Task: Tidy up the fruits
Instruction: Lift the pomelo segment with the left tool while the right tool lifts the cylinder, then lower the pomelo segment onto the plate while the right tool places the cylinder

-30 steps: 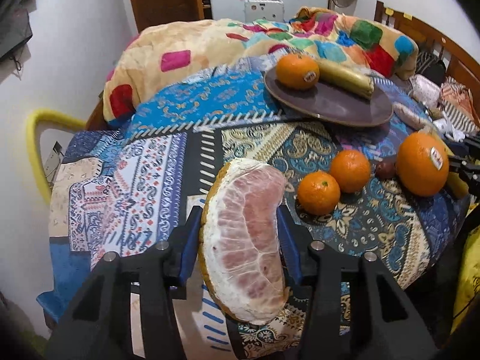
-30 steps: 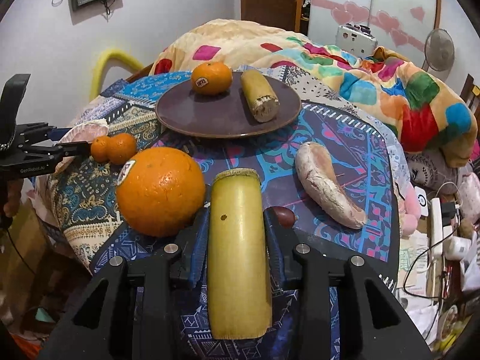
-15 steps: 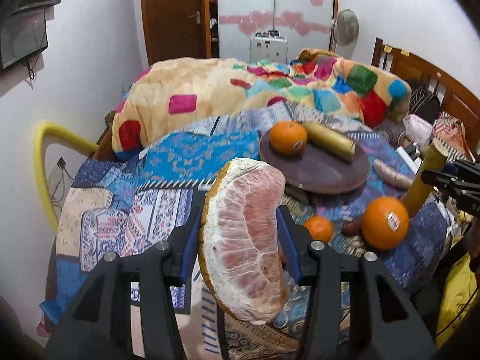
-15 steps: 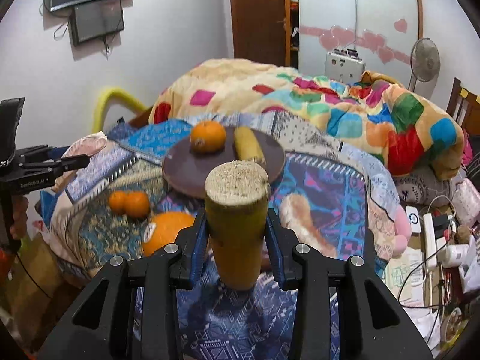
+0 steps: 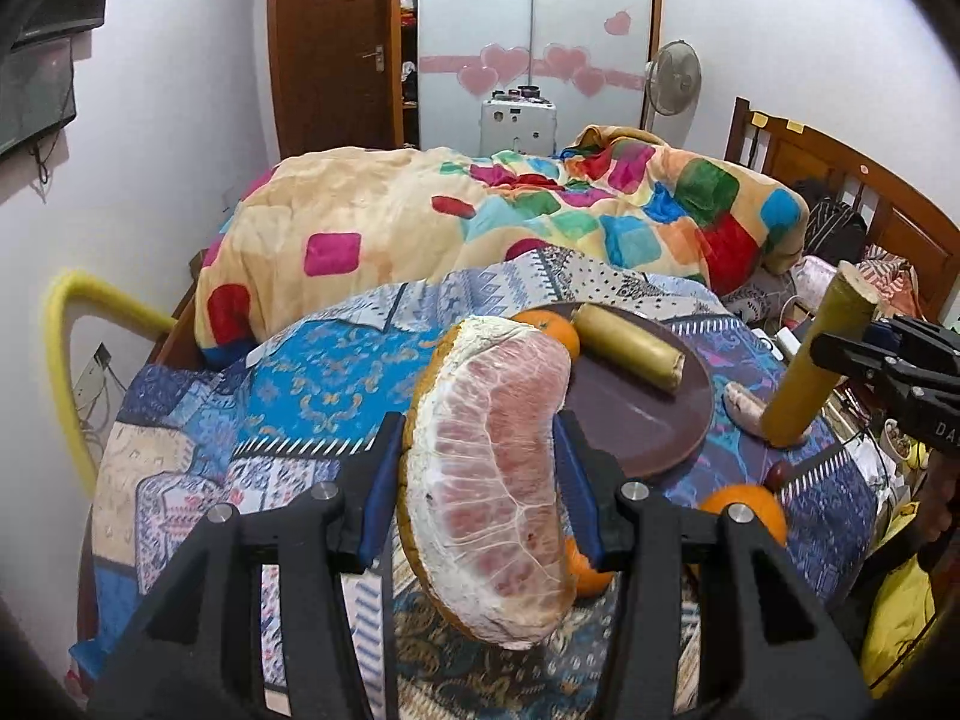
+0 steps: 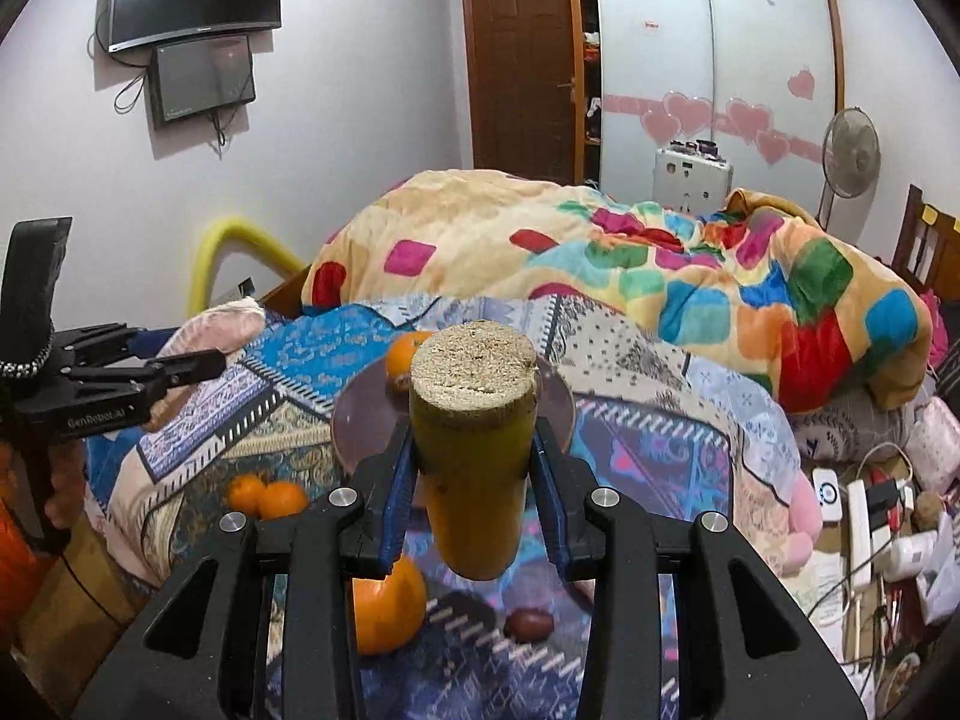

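Note:
My left gripper (image 5: 480, 474) is shut on a peeled pomelo wedge (image 5: 492, 480), held in the air above the patterned table. My right gripper (image 6: 474, 474) is shut on a yellow sugarcane piece (image 6: 474, 444), also lifted; it shows at the right of the left wrist view (image 5: 816, 360). The brown plate (image 5: 660, 420) holds an orange (image 5: 555, 327) and another sugarcane piece (image 5: 630, 348). A large orange (image 6: 384, 606) and two small oranges (image 6: 270, 495) lie on the cloth below.
A pale sweet potato (image 5: 741, 408) lies right of the plate. A dark small fruit (image 6: 528, 624) sits by the large orange. A colourful blanket (image 5: 510, 216) is piled behind the table. A yellow chair frame (image 5: 66, 360) stands left. Cables and chargers (image 6: 870, 516) lie right.
Both grippers have risen higher above the table with their fruit. The table and plate now look lower and farther away in both views.

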`<state>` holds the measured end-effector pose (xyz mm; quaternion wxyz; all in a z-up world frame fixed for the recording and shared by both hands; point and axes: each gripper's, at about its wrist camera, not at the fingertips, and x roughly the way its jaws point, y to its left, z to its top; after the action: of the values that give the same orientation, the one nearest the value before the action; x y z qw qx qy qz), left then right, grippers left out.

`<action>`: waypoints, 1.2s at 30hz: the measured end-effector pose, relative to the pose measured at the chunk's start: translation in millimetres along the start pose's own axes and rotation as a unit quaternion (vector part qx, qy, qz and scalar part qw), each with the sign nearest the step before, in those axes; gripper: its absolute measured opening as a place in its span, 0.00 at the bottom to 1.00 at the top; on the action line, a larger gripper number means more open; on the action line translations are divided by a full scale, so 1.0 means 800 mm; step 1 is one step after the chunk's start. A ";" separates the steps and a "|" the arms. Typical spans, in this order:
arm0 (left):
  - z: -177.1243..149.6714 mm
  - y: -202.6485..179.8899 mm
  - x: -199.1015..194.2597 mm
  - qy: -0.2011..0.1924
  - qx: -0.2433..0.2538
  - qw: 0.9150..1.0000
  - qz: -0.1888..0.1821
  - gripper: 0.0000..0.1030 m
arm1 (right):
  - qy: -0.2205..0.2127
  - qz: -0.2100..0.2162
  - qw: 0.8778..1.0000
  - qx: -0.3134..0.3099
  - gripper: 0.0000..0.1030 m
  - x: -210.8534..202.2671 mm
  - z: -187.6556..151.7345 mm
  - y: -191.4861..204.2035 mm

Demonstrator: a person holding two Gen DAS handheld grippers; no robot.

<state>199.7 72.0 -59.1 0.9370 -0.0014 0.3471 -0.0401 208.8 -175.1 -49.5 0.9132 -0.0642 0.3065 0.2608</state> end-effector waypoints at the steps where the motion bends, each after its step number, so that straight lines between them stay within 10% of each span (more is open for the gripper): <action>1: 0.003 -0.001 0.004 0.001 0.000 1.000 -0.002 0.47 | -0.001 0.001 1.000 -0.002 0.32 0.004 0.003 0.000; 36: 0.049 -0.030 0.146 0.044 0.011 0.998 -0.037 0.47 | 0.079 0.020 0.996 -0.018 0.37 0.146 0.028 -0.007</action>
<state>312.0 38.0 -104.7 0.9188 -0.0020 0.3870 -0.0783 302.8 -122.8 -101.1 0.8793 -0.0945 0.3746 0.2786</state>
